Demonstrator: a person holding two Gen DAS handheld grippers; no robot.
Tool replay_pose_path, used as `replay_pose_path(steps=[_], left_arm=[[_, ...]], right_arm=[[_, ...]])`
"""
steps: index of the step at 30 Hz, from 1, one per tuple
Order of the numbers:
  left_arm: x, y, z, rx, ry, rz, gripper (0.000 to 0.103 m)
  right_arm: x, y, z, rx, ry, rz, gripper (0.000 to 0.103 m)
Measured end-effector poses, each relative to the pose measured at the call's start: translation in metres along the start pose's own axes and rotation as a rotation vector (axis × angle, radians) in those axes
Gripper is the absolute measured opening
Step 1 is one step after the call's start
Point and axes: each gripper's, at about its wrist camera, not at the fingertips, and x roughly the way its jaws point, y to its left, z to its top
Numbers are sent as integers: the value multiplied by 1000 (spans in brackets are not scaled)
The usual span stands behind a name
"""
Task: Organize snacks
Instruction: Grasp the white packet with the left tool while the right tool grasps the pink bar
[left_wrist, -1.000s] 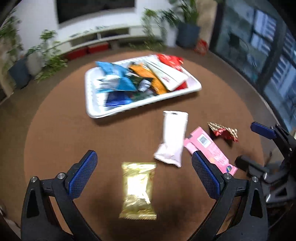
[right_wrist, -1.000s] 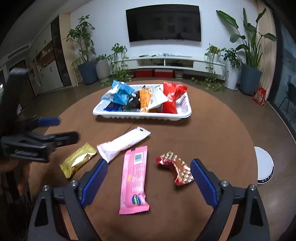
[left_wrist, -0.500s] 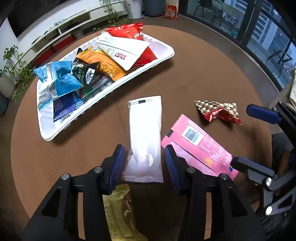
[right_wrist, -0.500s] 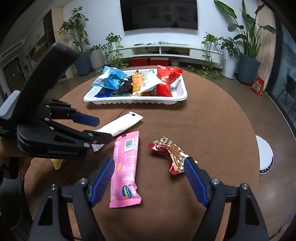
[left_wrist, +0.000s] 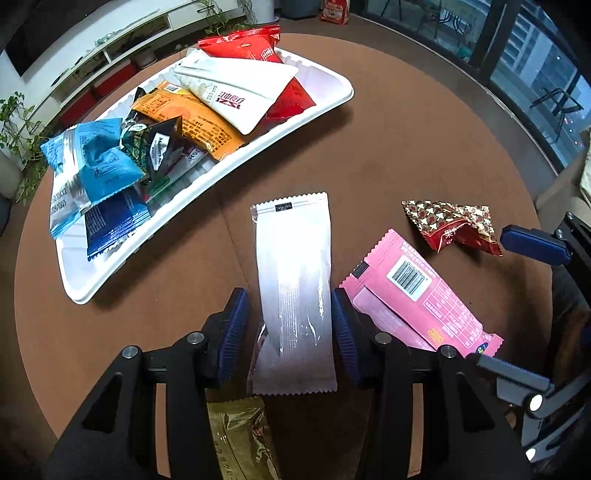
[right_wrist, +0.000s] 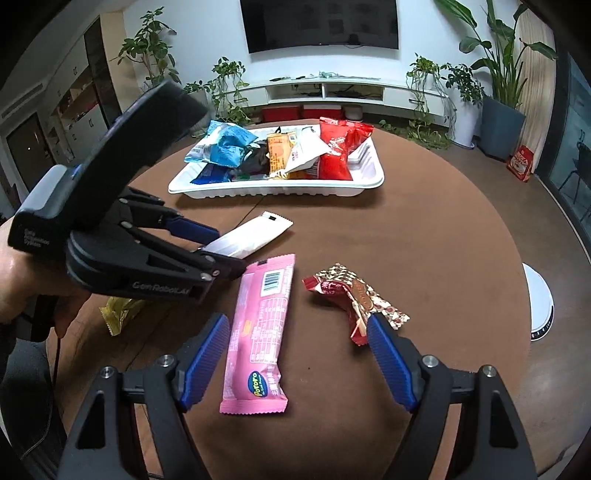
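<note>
A white snack packet (left_wrist: 295, 280) lies on the round brown table, its near end between the blue pads of my left gripper (left_wrist: 290, 328). The jaws stand close on both sides of it; contact is unclear. The packet also shows in the right wrist view (right_wrist: 255, 236), with the left gripper (right_wrist: 221, 251) around it. My right gripper (right_wrist: 295, 358) is open and empty above a pink bar (right_wrist: 262, 332), also seen in the left wrist view (left_wrist: 417, 295). A red-and-gold wrapper (right_wrist: 354, 295) lies right of the bar. A gold packet (left_wrist: 240, 435) lies under the left gripper.
A white tray (left_wrist: 92, 284) holding several snack bags sits at the back of the table; in the right wrist view the tray (right_wrist: 280, 188) is beyond the loose snacks. A white round device (right_wrist: 539, 302) stands on the floor to the right. The table edge curves near the right side.
My left gripper moved forward from over the gold packet to the white packet and narrowed its jaws around it. My right gripper moved slightly closer to the pink bar.
</note>
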Motion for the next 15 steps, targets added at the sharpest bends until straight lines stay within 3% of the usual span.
replay_pose_path(steps=[1,3,7,9,15], left_arm=[[0,0,1,4,-2,3,44],[2,-4,5,2,-8,-10,34],[1,-8,4,3,-11,-4,32],[0,-9,4,4,-15,4,23],[-13,1,-13,-25,-31,-13,22]], right_arm=[[1,1,0,-3,3,-1,80],[3,1,1,-4,7,1,80],[5,-1,1,9,15,-2,80],[6,0,1,9,18,0,77],[8,4,0,-6,27,15,70]])
